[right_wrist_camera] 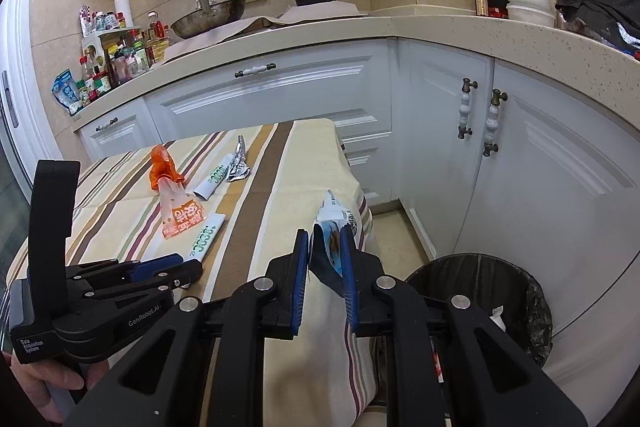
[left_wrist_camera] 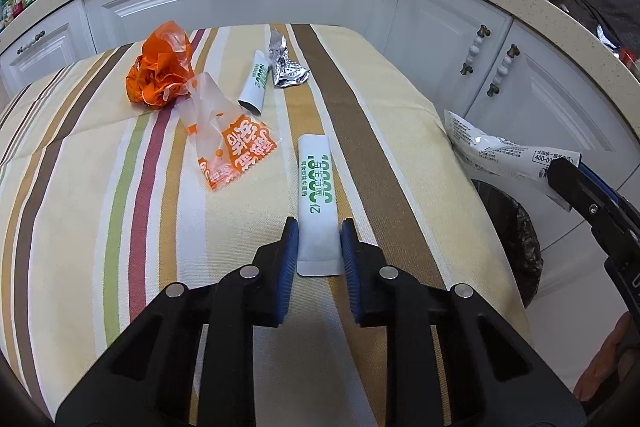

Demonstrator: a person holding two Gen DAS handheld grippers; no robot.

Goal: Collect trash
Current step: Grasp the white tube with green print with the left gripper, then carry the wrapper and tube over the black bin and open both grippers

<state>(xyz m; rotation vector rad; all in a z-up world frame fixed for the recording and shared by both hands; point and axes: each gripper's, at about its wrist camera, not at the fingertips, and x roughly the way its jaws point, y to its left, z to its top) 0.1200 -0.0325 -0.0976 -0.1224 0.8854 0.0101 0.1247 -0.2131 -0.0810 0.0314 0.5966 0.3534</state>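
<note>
A white sachet with green print (left_wrist_camera: pixel 316 183) lies on the striped tablecloth (left_wrist_camera: pixel 100 187). My left gripper (left_wrist_camera: pixel 320 233) is shut on its near end, one pad pressing each long edge; this gripper (right_wrist_camera: pixel 176 269) also shows low on the left in the right wrist view. My right gripper (right_wrist_camera: pixel 326 241) is shut on a white and blue wrapper (right_wrist_camera: pixel 334 231), held off the table's right edge above the floor. The same wrapper (left_wrist_camera: pixel 500 153) shows at the right. Further back lie a crumpled orange bag (left_wrist_camera: pixel 160 67), a clear bag with orange print (left_wrist_camera: pixel 228 143), a second sachet (left_wrist_camera: pixel 256 83) and a foil wrapper (left_wrist_camera: pixel 286 63).
A black-lined trash bin (right_wrist_camera: pixel 528 291) stands on the floor right of the table, below the right gripper. White cabinets (right_wrist_camera: pixel 304 95) and a stone countertop (right_wrist_camera: pixel 440 27) with bottles, a wok and a pot close the back and right. A hand (right_wrist_camera: pixel 40 387) holds the left gripper.
</note>
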